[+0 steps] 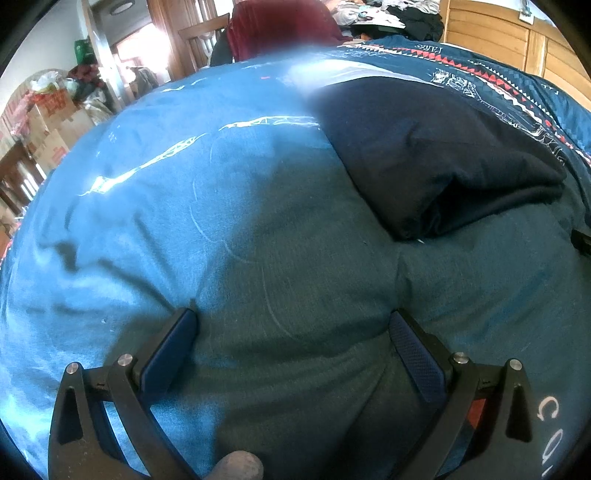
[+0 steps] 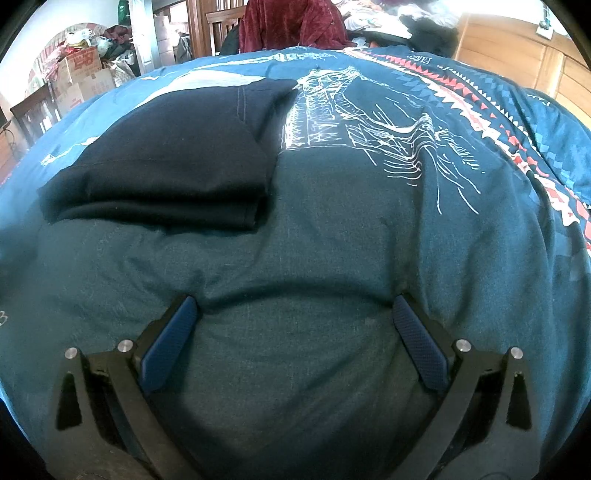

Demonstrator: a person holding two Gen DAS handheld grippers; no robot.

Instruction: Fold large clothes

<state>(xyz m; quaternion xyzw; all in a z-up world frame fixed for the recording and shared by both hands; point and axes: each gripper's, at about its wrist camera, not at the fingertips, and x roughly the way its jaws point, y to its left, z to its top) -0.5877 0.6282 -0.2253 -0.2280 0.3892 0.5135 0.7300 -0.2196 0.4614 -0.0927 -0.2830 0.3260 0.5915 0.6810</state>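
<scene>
A dark navy garment lies folded into a thick stack on a blue bedspread; in the right wrist view the same garment sits at the upper left. My left gripper is open, its blue pads pressed down on the bedspread, with the garment ahead and to the right. My right gripper is open too, resting on the bedspread with the garment ahead to its left. Neither gripper holds cloth.
The bedspread carries white line drawings and a red and white zigzag band. A dark red cloth hangs at the far edge. Cardboard boxes and clutter stand at the left; wooden cabinets at the right.
</scene>
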